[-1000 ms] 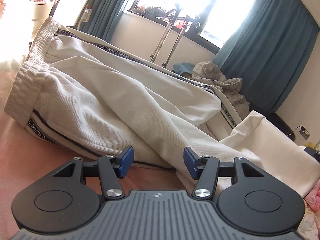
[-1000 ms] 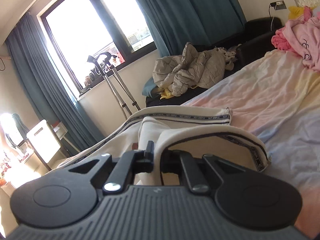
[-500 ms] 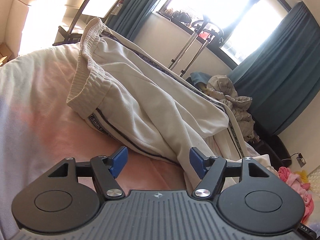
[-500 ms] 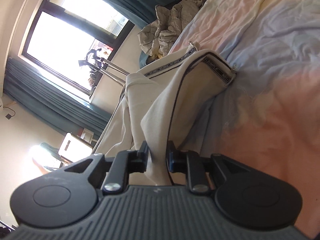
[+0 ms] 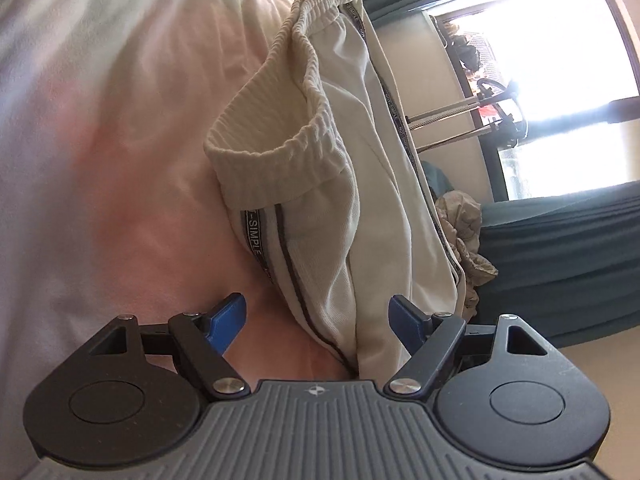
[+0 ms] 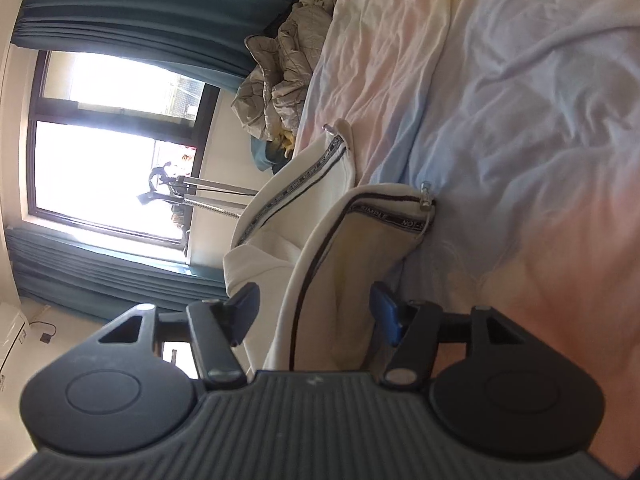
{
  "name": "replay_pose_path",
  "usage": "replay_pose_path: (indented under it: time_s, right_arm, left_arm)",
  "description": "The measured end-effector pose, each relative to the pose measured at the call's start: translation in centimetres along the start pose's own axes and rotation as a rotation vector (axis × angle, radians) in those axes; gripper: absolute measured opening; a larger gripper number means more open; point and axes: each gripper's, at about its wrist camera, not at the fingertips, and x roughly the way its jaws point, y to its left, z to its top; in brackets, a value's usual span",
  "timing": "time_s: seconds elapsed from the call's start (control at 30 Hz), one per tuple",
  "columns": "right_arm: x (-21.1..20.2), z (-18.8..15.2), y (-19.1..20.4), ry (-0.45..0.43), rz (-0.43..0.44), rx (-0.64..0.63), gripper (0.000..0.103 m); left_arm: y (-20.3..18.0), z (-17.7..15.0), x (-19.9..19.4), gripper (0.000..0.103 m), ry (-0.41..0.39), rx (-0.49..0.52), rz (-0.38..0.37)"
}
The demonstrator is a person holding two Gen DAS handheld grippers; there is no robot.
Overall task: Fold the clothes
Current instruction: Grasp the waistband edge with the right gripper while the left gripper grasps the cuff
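Left wrist view: the left gripper [image 5: 318,318] has its 2 blue-tipped fingers [image 5: 228,318] spread wide, gripping nothing. Between them runs the side of a pair of cream sweatpants [image 5: 344,184], lying on a pink and white bedsheet [image 5: 120,140]. The ribbed elastic waistband [image 5: 276,120] gapes open toward the camera, and a dark printed stripe [image 5: 260,240] runs down the side seam toward the gripper. The cloth passes close to the right-hand fingertip, though whether it touches is unclear. Beyond the bed are a bright window [image 5: 560,80], teal curtains [image 5: 560,260] and a crumpled beige quilt [image 5: 460,216].

Right wrist view: the right gripper [image 6: 314,310] is also spread apart, its 2 fingers [image 6: 386,312] on either side of a sweatpants leg [image 6: 352,264] without pinching it. The leg's hem [image 6: 392,216], trimmed with dark lettered tape and a small metal cord tip [image 6: 426,194], lies on the pastel sheet [image 6: 520,140]. A second leg [image 6: 304,184] with the same tape lies just behind it. A pair of metal crutches [image 6: 200,192] leans by the window [image 6: 108,152], with the teal curtain [image 6: 140,8] and the quilt [image 6: 280,88] near it.
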Motion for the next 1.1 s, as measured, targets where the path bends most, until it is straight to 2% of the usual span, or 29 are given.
replay_pose_path:
  time_s: [0.13,0.3,0.4,0.47,0.5,0.53,0.6,0.77,0.93,1.0,1.1]
  right_arm:
    - [1.8,1.8,-1.1,-0.017,-0.038,0.058,0.068]
    - [4.4,3.3,-2.1,0.022,-0.051,0.095,0.068]
    - [5.1,3.2,-2.1,0.026,-0.056,0.065,0.068]
    - [5.6,3.2,-2.1,0.028,-0.059,0.044,0.059]
    - [5.9,3.2,-2.1,0.030,-0.061,0.034,0.029]
    - [6.0,3.1,-2.0,0.025,-0.068,0.017,0.007]
    - [5.6,2.7,-1.1,-0.009,-0.092,-0.060,0.007]
    - [2.3,1.9,2.8,-0.173,-0.081,-0.272,0.006]
    - [-3.6,3.7,4.9,-0.445,0.001,-0.370,0.006]
    - [-5.6,4.6,4.9,-0.513,-0.004,-0.393,0.006]
    - [-7.9,5.5,4.2,-0.561,-0.036,-0.417,0.006]
  left_arm:
    - [0.4,1.7,2.2,0.081,-0.006,-0.004,0.005]
    - [1.0,3.0,3.7,0.080,-0.009,-0.006,-0.016]
    - [1.2,3.2,3.9,0.072,-0.029,-0.013,-0.014]
    - [1.3,3.2,3.9,0.061,-0.045,-0.014,0.000]
    - [1.3,3.2,3.9,0.058,-0.052,-0.014,0.003]
    - [1.4,3.2,3.8,0.053,-0.058,-0.014,0.003]
    - [1.5,3.2,3.5,0.041,-0.068,-0.011,0.006]
    - [1.1,3.6,1.8,0.021,-0.103,0.011,-0.032]
    - [0.1,4.8,-2.4,0.015,-0.181,0.010,-0.074]
    - [-0.4,6.0,-4.7,0.014,-0.212,0.008,-0.071]
    - [-1.0,8.0,-8.4,0.013,-0.239,0.010,-0.053]
